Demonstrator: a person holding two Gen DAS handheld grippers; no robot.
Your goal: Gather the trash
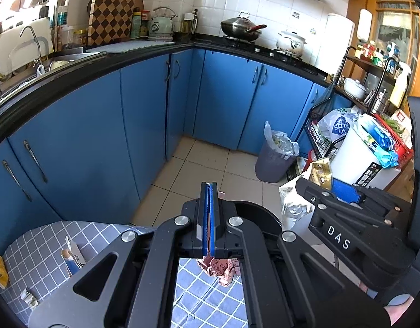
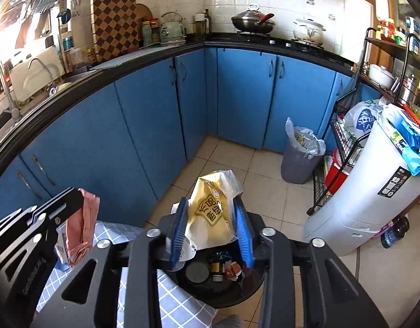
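Note:
My left gripper (image 1: pixel 209 184) is shut on a crumpled pink wrapper (image 1: pixel 219 269) that hangs below its fingers over the blue checked tablecloth (image 1: pixel 45 248); the wrapper also shows in the right wrist view (image 2: pixel 81 227). My right gripper (image 2: pixel 210 205) is shut on a gold and white snack bag (image 2: pixel 210 213), held right over a black bin (image 2: pixel 223 292) with several bits of trash inside. The bag (image 1: pixel 322 173) and right gripper (image 1: pixel 313 191) also show in the left wrist view, above the bin's rim (image 1: pixel 264 213). More scraps (image 1: pixel 73 257) lie on the cloth.
Blue cabinets (image 2: pixel 144 125) wrap around the left and back. A grey lined trash can (image 2: pixel 300 158) stands on the tiled floor. A white appliance (image 2: pixel 368 196) and a black wire rack (image 2: pixel 344 147) with bags stand at right.

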